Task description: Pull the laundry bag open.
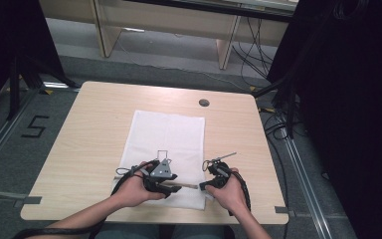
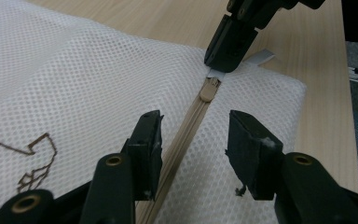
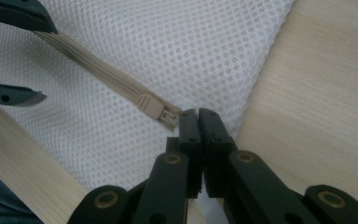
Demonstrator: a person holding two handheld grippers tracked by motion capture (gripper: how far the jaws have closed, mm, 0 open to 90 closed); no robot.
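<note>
A white mesh bag (image 1: 166,139) lies flat on the wooden table (image 1: 89,149). Its beige zipper (image 2: 186,123) runs along the near edge. The zipper slider (image 2: 208,88) sits at the right end, beside a small grey tab (image 2: 261,57). My right gripper (image 3: 198,116) is shut on the bag's edge at that end, just past the slider (image 3: 161,112); from the left gripper view it (image 2: 223,63) comes down from above. My left gripper (image 2: 193,135) is open, one jaw on each side of the zipper and neither touching it. Its jaws (image 3: 50,63) straddle the zipper track (image 3: 98,70).
A round cable hole (image 1: 204,102) sits near the table's far edge. The front edge (image 1: 154,219) is close below both hands. Bare wood lies left and right of the bag. Wooden furniture legs and loose cables (image 1: 251,45) stand beyond the table.
</note>
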